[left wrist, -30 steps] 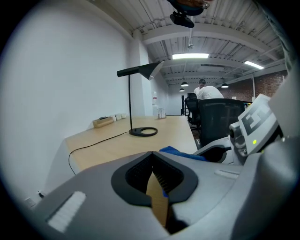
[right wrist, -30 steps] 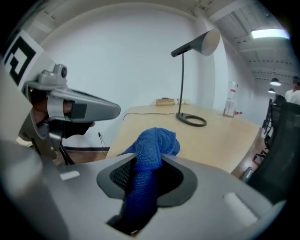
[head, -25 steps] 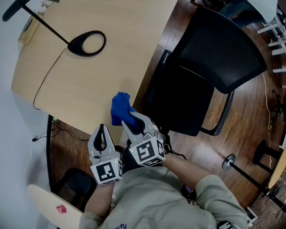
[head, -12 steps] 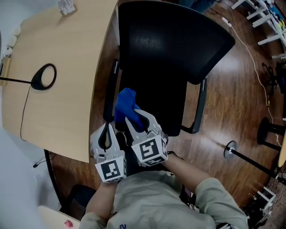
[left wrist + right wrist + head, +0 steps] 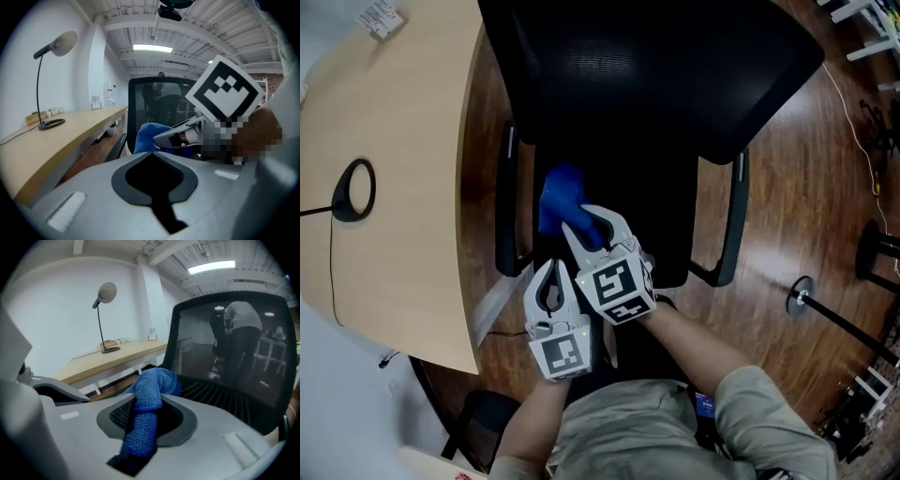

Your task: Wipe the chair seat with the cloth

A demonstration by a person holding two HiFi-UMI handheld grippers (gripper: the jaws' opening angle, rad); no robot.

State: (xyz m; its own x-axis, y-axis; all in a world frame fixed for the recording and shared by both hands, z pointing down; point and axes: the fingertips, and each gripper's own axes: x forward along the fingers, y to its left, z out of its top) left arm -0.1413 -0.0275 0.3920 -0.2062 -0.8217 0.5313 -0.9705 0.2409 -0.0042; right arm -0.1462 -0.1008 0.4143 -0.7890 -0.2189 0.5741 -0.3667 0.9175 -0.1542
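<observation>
Approach to the seat, seen from above and along each claw.

Carried the cloth (image 5: 561, 199) off the bench (image 5: 394, 141) edge within the last second and brought it over the left side of the seat (image 5: 675, 216), just inside the left armrest (image 5: 508, 187). Held it clenched in the right claw (image 5: 586, 225) throughout: a blue wad bunched beyond the tips, a twisted tail hanging down between the jaws in the right gripper view. Brought the left claw (image 5: 549, 277) along too, jaws closed on nothing, and set it just beside and behind the right one, near the seat's front edge. Turned to face the chair squarely, backrest (image 5: 647, 66) now across the top of the head view, where it had stood off to the right.

Could not settle from any view whether the cloth already touched the seat.

Judged the approach all but complete and the wiping itself not yet begun. Next, most likely: press the wad down flat onto the seat and draw it across in strokes, keeping clear of the armrest. Main risk judged: wiping with a tight bundle, not a spread face, so covering little of the seat per pass.
</observation>
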